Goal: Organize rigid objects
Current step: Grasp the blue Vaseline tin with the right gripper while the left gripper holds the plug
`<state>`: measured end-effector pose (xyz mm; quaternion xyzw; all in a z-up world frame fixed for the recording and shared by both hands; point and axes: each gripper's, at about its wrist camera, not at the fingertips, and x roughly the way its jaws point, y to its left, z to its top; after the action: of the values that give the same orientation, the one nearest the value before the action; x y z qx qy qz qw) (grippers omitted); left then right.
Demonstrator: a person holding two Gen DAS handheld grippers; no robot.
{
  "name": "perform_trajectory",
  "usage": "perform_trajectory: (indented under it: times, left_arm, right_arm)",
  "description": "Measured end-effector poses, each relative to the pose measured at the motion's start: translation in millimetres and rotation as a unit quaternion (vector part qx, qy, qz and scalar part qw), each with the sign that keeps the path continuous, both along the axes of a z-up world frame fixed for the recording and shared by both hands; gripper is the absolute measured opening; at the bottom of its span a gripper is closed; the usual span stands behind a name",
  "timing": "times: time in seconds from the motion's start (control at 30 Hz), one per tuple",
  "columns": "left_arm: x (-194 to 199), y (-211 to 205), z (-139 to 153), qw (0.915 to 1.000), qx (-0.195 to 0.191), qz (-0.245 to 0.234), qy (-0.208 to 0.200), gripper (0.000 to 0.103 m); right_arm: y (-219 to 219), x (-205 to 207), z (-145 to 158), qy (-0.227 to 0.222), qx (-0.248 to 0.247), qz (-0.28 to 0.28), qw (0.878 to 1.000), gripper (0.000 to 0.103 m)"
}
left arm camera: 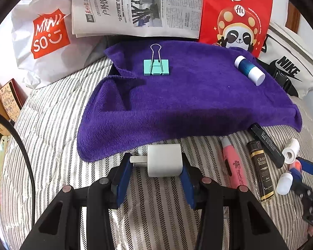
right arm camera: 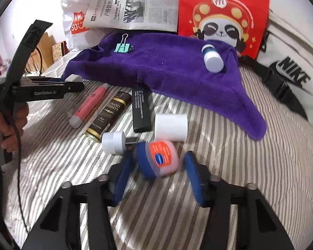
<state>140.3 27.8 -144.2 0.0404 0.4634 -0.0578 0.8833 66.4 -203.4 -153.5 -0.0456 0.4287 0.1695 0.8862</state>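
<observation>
You are gripping the white charger [left arm camera: 164, 163] in your left tongs [left arm camera: 156, 167], pads pressing both its sides, just off the purple towel's [left arm camera: 187, 102] near edge on the striped bed [left arm camera: 52, 125]. Keep it level while carrying it onto the towel beside the green binder clip [left arm camera: 156, 66]. Your right tongs [right arm camera: 157, 166] are straddling the small jelly jar [right arm camera: 159, 160], narrowed but seemingly not yet pinching; centre it before squeezing. The jar's lid is on, contents hidden.
</observation>
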Motion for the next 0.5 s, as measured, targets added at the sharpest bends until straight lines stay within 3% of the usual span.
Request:
perform_trajectory:
  times: [0.33, 0.5]
  left_arm:
    - [-2, 1, 0, 0.9999, -0.006, 0.002, -0.008, 0.042]
    - [-5, 2, -1, 0.9999, -0.008, 0.001, -0.014, 0.041]
  right_arm:
    - [-18, -6, 1, 0.004, -0.030, -0.034, 0.999, 0.039]
    - [-24, -6, -1, 0.003, -0.003, -0.043, 0.999, 0.040]
